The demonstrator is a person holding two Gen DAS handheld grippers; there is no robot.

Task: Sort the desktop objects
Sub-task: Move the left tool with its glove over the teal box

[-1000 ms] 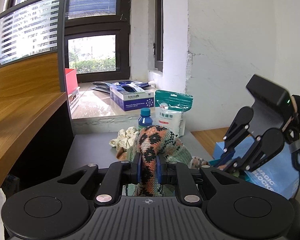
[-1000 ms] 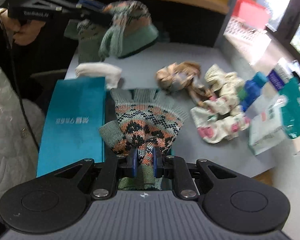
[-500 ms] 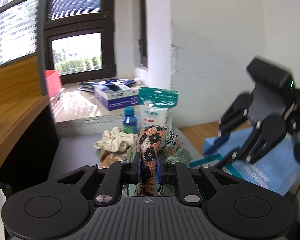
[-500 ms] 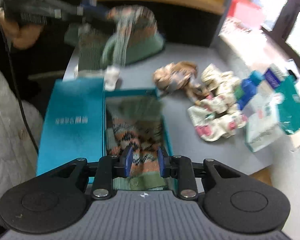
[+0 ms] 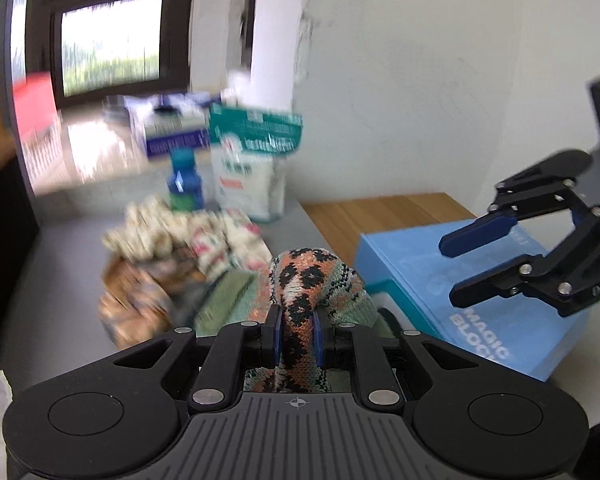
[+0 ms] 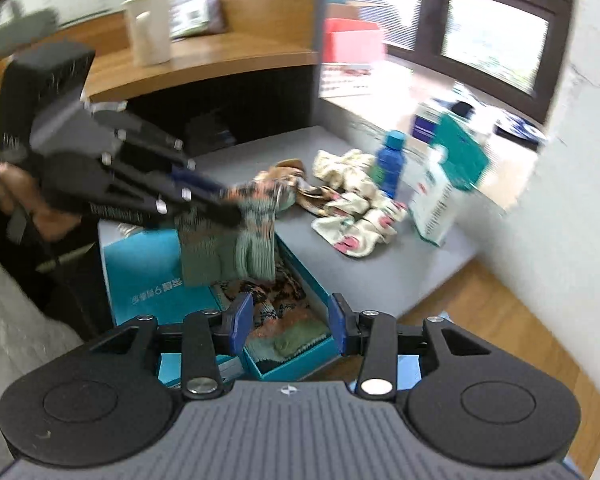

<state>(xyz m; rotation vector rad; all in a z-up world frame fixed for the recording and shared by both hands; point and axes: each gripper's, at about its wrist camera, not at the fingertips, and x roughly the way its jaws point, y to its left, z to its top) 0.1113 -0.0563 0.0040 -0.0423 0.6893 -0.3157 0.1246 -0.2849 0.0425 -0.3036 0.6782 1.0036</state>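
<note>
Two knitted gloves share the same orange, black and green pattern. One hangs from my left jaws, which are pinched tight on a fold of that held glove, its green cuff and fingers dangling above the tabletop. From the right wrist view the held glove hangs just over the open teal box, near the box's far end. The second glove lies inside that box, flat along its length.

My right jaws are opening and have nothing between the blue pads; the glove in the box shows through the gap below them, not touched. In the left wrist view the right jaws hang apart above a light blue box printed with white letters.

Farther along the grey tabletop lie a brownish crumpled cloth, a heap of cream floral cloth, a blue bottle standing upright, and a white and teal pouch beside the bottle. The far things are blurred. A teal lid lies beside the open box, touching its side.
</note>
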